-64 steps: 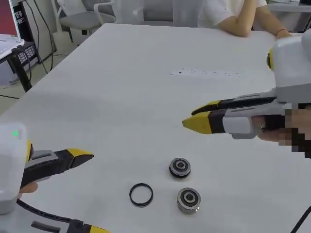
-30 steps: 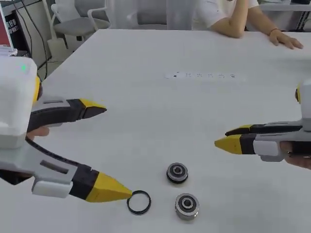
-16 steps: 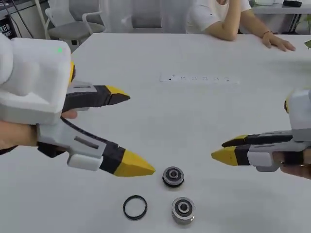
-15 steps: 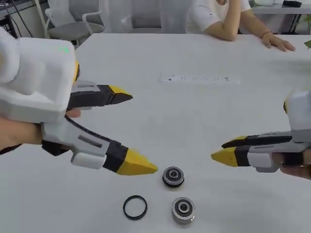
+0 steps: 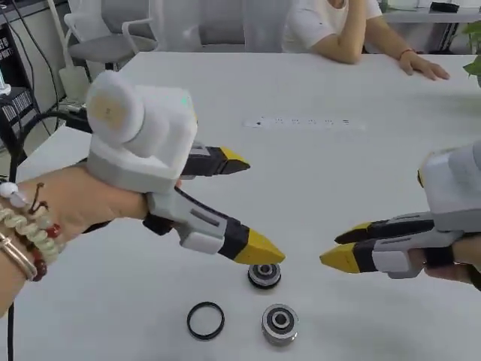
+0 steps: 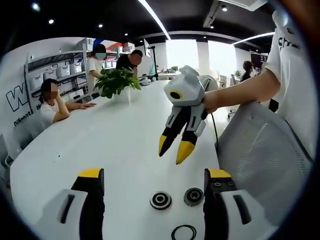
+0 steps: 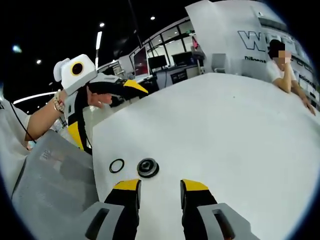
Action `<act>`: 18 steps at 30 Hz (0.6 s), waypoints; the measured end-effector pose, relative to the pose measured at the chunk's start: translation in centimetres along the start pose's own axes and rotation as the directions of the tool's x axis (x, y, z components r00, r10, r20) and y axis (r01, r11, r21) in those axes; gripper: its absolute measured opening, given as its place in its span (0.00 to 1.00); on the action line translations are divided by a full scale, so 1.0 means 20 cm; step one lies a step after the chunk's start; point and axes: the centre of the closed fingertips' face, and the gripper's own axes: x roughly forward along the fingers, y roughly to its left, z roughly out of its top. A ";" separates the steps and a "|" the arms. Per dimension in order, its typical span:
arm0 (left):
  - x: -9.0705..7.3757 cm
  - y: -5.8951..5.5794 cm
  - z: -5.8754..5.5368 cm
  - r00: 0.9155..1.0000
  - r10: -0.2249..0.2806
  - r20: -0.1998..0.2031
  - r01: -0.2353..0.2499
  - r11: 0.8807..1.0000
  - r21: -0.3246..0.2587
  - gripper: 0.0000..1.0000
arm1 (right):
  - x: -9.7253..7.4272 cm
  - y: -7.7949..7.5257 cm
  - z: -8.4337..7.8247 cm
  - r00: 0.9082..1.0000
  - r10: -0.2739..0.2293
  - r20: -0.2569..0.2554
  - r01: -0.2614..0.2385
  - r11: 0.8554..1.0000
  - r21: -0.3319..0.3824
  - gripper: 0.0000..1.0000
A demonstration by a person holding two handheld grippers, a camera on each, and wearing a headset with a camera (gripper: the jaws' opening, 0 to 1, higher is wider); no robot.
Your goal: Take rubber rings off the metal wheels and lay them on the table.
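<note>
Two small metal wheels lie near the front of the white table (image 5: 316, 173). The farther wheel (image 5: 264, 275) (image 6: 160, 200) (image 7: 148, 167) has a dark rim. The nearer wheel (image 5: 279, 323) (image 6: 193, 196) looks bare and silvery. A loose black rubber ring (image 5: 205, 320) (image 6: 183, 233) (image 7: 116, 165) lies flat to its left. My left gripper (image 5: 258, 208) (image 6: 155, 175) is open wide, its lower jaw tip just above the farther wheel. My right gripper (image 5: 335, 246) (image 7: 161, 186) hovers right of the wheels, open, with nothing between its jaws.
A row of flush sockets (image 5: 301, 122) sits mid-table. A person (image 5: 338, 30) leans on the far edge, and others sit around a potted plant (image 6: 116, 81). Office chairs (image 5: 113, 37) stand beyond the left corner. A cable (image 5: 37, 124) trails off the left edge.
My left gripper has moved right and forward, from beside the loose ring to over the farther wheel. The right gripper has barely moved. Wheels and ring lie where they were.
</note>
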 end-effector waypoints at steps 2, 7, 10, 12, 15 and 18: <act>0.02 0.01 -0.03 1.000 0.004 -0.004 -0.004 1.000 -0.005 0.78 | 0.01 0.00 -0.01 1.000 0.003 -0.008 -0.003 1.000 -0.002 0.29; 0.06 0.03 -0.11 0.999 0.036 0.013 -0.035 0.999 -0.034 0.72 | 0.02 0.01 -0.03 0.999 0.011 -0.035 -0.011 1.000 -0.018 0.29; 0.08 0.04 -0.15 0.999 0.048 0.018 -0.047 0.998 -0.051 0.67 | 0.03 0.02 -0.04 0.999 0.013 -0.044 -0.014 1.000 -0.026 0.29; 0.09 0.04 -0.19 0.999 0.052 0.015 -0.051 0.997 -0.058 0.65 | 0.04 0.02 -0.04 0.999 0.015 -0.041 -0.017 0.999 -0.035 0.29; 0.10 0.04 -0.23 0.998 0.066 0.002 -0.066 0.996 -0.055 0.59 | 0.05 0.02 -0.03 0.999 0.023 -0.030 -0.025 0.999 -0.039 0.30; 0.12 0.03 -0.25 0.997 0.071 0.008 -0.070 0.996 -0.056 0.49 | 0.06 0.03 -0.03 0.999 0.027 -0.023 -0.028 0.998 -0.053 0.30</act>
